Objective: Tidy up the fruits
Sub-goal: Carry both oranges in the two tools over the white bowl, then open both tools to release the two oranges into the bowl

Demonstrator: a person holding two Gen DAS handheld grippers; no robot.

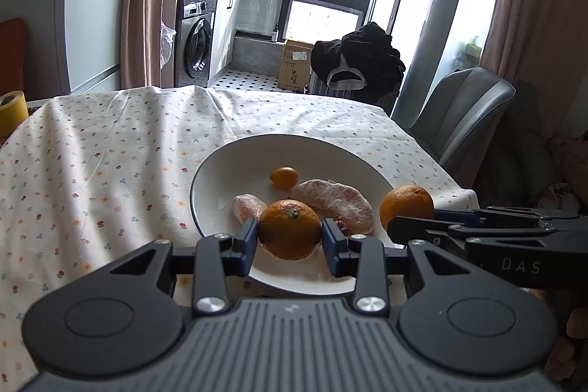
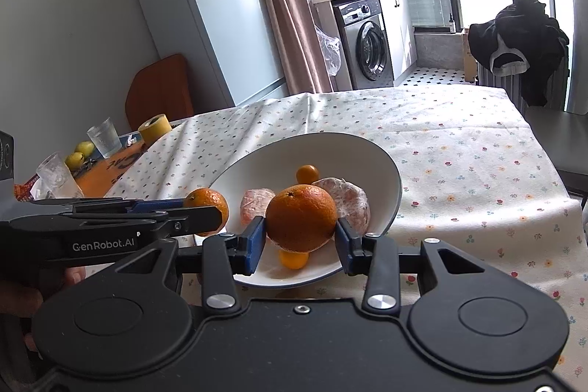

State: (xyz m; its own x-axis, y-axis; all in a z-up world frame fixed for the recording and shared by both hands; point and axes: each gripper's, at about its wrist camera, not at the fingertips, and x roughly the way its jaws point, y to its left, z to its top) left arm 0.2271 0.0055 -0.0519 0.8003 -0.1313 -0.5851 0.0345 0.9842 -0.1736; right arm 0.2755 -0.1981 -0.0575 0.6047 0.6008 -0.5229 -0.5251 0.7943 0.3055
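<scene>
Oranges in both claws: left claw (image 1: 290,237) clamped on one orange (image 1: 290,229), right claw (image 2: 299,236) clamped on another orange (image 2: 301,217), each held over near edge of white bowl (image 1: 220,164). Just beyond left claw's fingers, inside bowl: two peeled segments (image 1: 336,199) w/ a kumquat (image 1: 283,177) behind. Bowl sits on flowered cloth (image 1: 110,153).

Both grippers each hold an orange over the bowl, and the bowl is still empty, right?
Not empty. The left gripper and right gripper do each hold an orange over the bowl, but the right wrist view shows peeled segments and kumquats already in it.
</scene>
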